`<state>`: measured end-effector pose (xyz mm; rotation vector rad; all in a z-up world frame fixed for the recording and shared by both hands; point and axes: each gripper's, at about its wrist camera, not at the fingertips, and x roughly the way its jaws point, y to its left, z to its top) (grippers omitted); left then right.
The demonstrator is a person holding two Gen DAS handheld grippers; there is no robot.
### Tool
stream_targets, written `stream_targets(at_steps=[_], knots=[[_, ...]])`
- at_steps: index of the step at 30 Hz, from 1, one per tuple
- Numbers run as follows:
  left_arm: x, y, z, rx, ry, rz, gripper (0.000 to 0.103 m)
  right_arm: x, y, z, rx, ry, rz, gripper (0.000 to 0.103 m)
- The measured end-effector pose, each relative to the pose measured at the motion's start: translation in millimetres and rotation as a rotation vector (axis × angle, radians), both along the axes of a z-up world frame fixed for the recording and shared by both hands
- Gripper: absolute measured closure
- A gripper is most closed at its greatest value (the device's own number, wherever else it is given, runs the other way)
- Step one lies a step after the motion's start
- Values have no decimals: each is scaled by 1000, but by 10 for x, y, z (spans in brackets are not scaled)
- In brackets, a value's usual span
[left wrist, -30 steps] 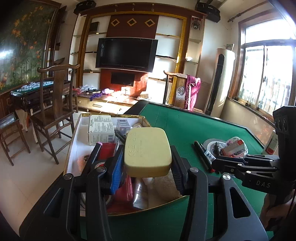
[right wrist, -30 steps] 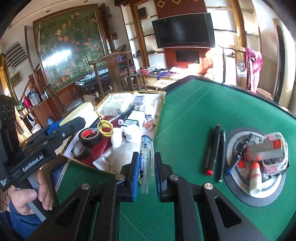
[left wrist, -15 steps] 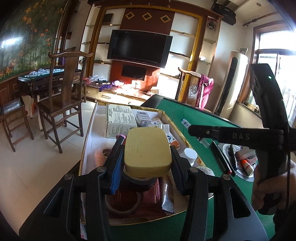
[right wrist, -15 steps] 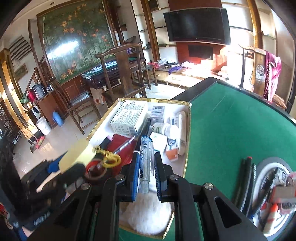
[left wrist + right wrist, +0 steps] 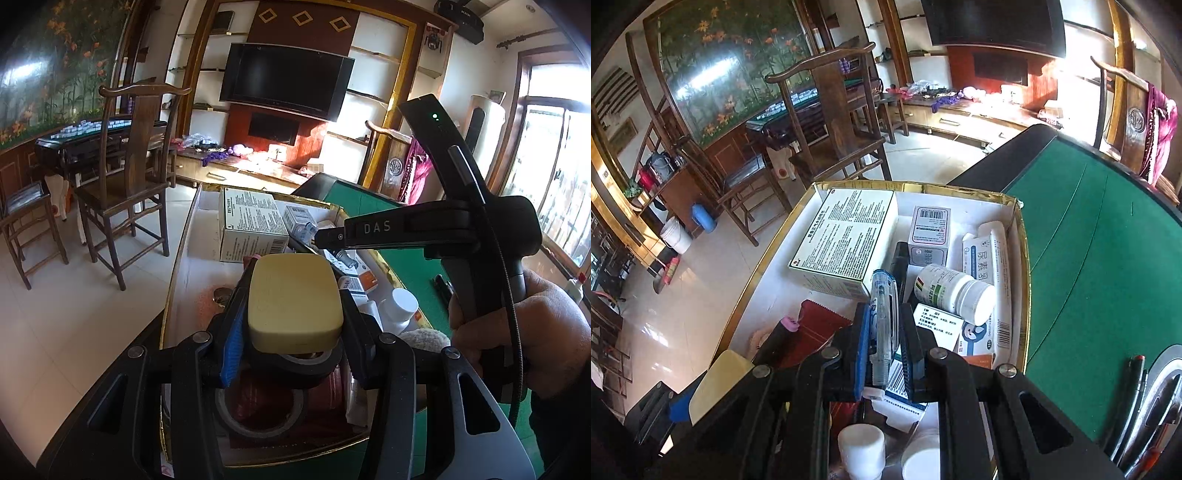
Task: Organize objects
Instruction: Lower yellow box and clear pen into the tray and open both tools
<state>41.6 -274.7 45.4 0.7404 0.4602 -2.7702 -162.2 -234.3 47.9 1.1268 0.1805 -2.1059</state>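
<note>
One gold-rimmed box (image 5: 1023, 258) sits at the green counter's (image 5: 1100, 258) edge, and both grippers hang over it. The left gripper (image 5: 293, 306) has its fingers clamped on one yellow block (image 5: 295, 301), above two tape rolls (image 5: 258, 410) stacked at the box's near end. The right gripper (image 5: 884, 343) has its fingers pinched on one clear pen-like tube (image 5: 882, 317) (blue print on its side). In the box lie two white cartons (image 5: 846, 240), one white pill bottle (image 5: 955, 291) and one long tube package (image 5: 993, 280). A second ago the right gripper was over bare green felt; it has since crossed to the box, while the left has edged farther in.
</note>
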Motion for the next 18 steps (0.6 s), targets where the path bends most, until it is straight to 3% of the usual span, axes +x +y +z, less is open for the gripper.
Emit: stream_targets(at_steps=[12,16,18], knots=[[-60,-13,-34,27,-12,-6,56,-60,-35,-75,34,-19,-9,88],[-27,-3,-7,29,-2,-10,40,-50,46,-16,2,-17,-19,88],[5,8,25,28,11,-10,39,-26,154,39,-14,-10,-33,87]])
